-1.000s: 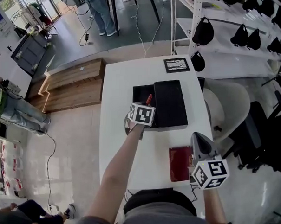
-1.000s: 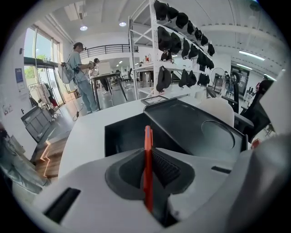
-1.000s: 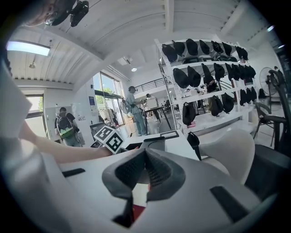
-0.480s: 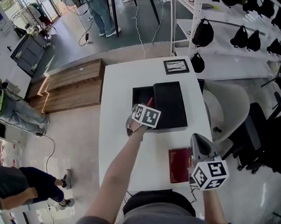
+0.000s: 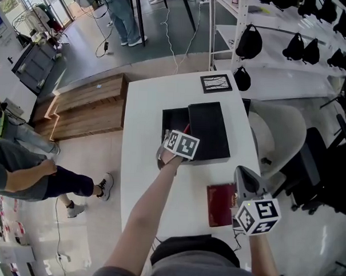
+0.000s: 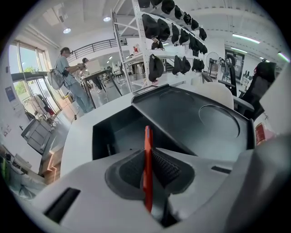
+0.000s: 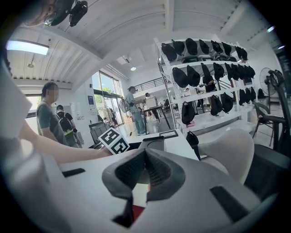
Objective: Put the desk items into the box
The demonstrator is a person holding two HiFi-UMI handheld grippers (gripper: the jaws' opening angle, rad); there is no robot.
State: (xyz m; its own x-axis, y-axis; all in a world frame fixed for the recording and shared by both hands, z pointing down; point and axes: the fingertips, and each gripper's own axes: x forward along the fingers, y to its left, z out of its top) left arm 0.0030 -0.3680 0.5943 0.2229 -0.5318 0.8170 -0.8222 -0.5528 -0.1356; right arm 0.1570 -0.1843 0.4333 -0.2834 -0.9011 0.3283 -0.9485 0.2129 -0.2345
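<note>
A black box (image 5: 172, 118) stands on the white table (image 5: 143, 162), and its black lid (image 5: 209, 130) covers the right part. My left gripper (image 5: 181, 138) is shut on a thin red pen (image 5: 186, 128) at the box's near edge. In the left gripper view the red pen (image 6: 147, 154) stands upright between the pads, with the open compartment (image 6: 120, 136) and the lid (image 6: 195, 116) right behind it. My right gripper (image 5: 241, 170) hovers by a dark red notebook (image 5: 220, 204) at the table's near right. Its pads (image 7: 157, 170) meet at the tips with nothing between them.
A framed black-and-white card (image 5: 216, 82) lies at the table's far end. A white chair (image 5: 276, 133) stands to the right, with shelves of black caps (image 5: 297, 45) behind it. A wooden platform (image 5: 88, 102) is on the left, where a person (image 5: 40, 174) walks across the floor.
My left gripper has shifted slightly right with the pen and rolled a little. The right gripper has kept still. A person has walked further in across the floor at the left.
</note>
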